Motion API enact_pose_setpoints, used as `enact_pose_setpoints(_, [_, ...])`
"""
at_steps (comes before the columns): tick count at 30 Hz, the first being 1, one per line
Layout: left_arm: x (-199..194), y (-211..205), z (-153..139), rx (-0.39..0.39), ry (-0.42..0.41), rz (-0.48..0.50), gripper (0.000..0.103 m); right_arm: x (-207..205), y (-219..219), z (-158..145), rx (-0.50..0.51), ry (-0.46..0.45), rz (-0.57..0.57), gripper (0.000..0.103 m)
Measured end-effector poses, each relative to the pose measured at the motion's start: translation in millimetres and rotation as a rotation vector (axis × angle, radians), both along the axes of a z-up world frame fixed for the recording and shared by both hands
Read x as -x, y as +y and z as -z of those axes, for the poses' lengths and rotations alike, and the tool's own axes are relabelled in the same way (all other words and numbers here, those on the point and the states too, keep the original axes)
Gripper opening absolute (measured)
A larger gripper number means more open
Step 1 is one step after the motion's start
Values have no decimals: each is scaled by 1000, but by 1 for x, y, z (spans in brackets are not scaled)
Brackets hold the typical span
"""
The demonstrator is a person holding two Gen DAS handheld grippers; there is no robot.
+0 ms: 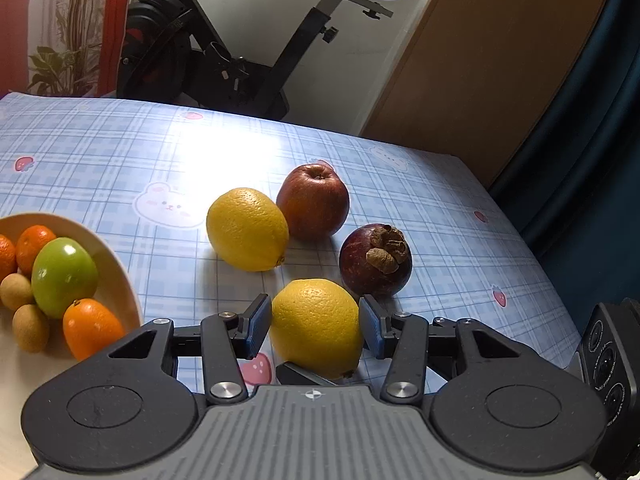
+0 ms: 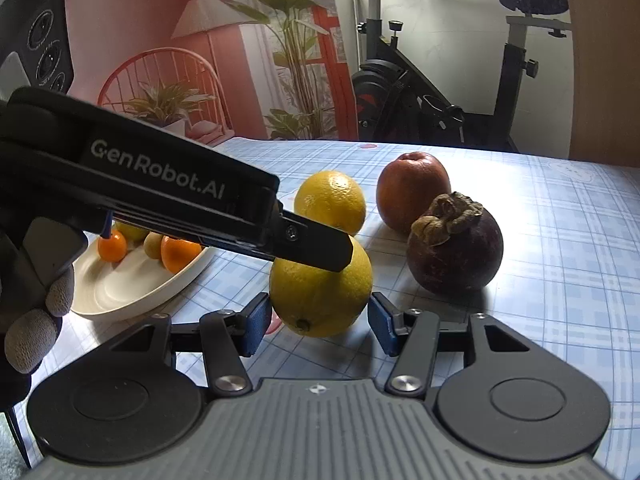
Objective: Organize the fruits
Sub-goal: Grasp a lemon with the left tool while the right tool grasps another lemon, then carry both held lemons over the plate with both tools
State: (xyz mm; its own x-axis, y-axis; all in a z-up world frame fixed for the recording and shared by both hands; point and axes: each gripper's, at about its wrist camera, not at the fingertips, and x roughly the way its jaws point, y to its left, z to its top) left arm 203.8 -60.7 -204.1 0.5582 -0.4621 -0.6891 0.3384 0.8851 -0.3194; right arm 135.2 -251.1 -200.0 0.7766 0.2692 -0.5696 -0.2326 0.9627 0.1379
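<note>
A lemon (image 1: 316, 328) lies on the blue checked tablecloth (image 1: 120, 152), and my left gripper (image 1: 314, 326) is shut on it, both blue pads against its sides. In the right wrist view one left finger (image 2: 312, 242) crosses the top of the same lemon (image 2: 320, 292). My right gripper (image 2: 320, 324) is open; only its tips flank the lemon's near end, with a thin gap at the right pad. A dark right fingertip (image 1: 304, 374) shows just under the lemon. Behind it lie a second lemon (image 1: 246, 230), a red apple (image 1: 312, 200) and a mangosteen (image 1: 374, 258).
A cream plate (image 1: 120, 276) at the left holds a green apple (image 1: 64, 276), small oranges and brown longans. A gloved hand (image 2: 36, 320) holds the left gripper. The table's right edge (image 1: 532, 240) drops off beside a dark curtain. An exercise bike (image 1: 224, 60) stands beyond the far edge.
</note>
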Motion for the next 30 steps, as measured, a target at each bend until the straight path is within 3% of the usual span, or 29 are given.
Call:
enact_pose_setpoints(6, [11, 19, 3, 40, 15, -64, 51, 3, 17, 3, 64, -14, -87, 56])
enact_pose_setpoints(13, [16, 22, -6, 28, -10, -60, 51, 10, 30, 4, 127, -66, -119, 56])
enact_pose_setpoints(18, [28, 33, -14, 10, -32, -70, 50, 12, 45, -4, 106, -70, -127, 56])
enact_pose_setpoints(23, [36, 64, -34, -11, -73, -88, 50, 5, 71, -20, 83, -91, -160, 56])
enact_pose_setpoints(30, [46, 127, -48, -7, -58, -179, 50, -12, 128, -28, 60, -69, -276, 56])
